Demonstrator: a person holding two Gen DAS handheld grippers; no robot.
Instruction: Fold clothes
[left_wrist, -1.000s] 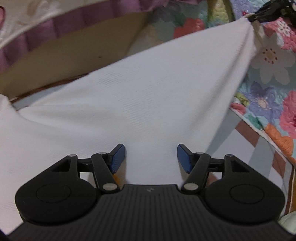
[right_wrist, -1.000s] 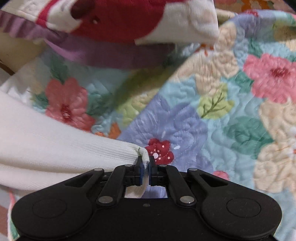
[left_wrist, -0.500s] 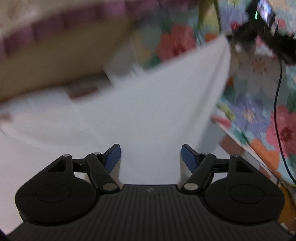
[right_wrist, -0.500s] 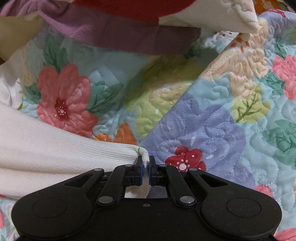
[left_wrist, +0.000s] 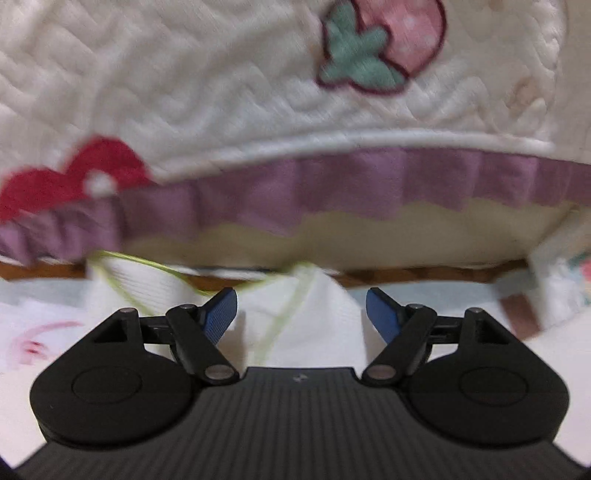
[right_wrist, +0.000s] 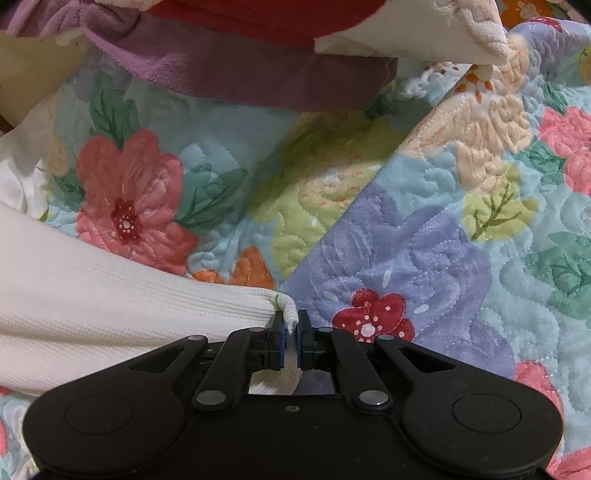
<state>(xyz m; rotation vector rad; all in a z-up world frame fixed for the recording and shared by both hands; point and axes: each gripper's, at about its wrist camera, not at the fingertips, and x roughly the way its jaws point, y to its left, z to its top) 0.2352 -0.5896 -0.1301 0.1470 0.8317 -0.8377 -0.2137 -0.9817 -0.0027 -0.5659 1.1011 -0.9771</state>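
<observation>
Two grippers work one white ribbed garment (right_wrist: 110, 302) spread over a floral quilt (right_wrist: 406, 229). The right gripper (right_wrist: 290, 334) has its blue pads pressed nearly together on a corner of that garment, where a thin green thread shows at the hem; the cloth runs away from the pinch toward the left edge of the right wrist view, lying in a long soft roll on the quilt. The left gripper (left_wrist: 301, 314) stands with its fingers (left_wrist: 221, 314) spread wide and nothing between them; a peak of the white garment (left_wrist: 303, 314), edged with yellow-green stitching, rises in the gap just ahead of it. Beyond that peak hangs a white quilted bedcover (left_wrist: 221, 92) with a strawberry motif and a purple frill (left_wrist: 295, 192). The left view is blurred, so whether the pads touch the cloth I cannot tell.

My judgement: the step in hand is taking a second hold, one corner being held and the other side free. The next move seems to call for the left fingers to close on the raised stitched edge, squarely on the hem and not on loose cloth below, so both holds can carry the garment over evenly
</observation>
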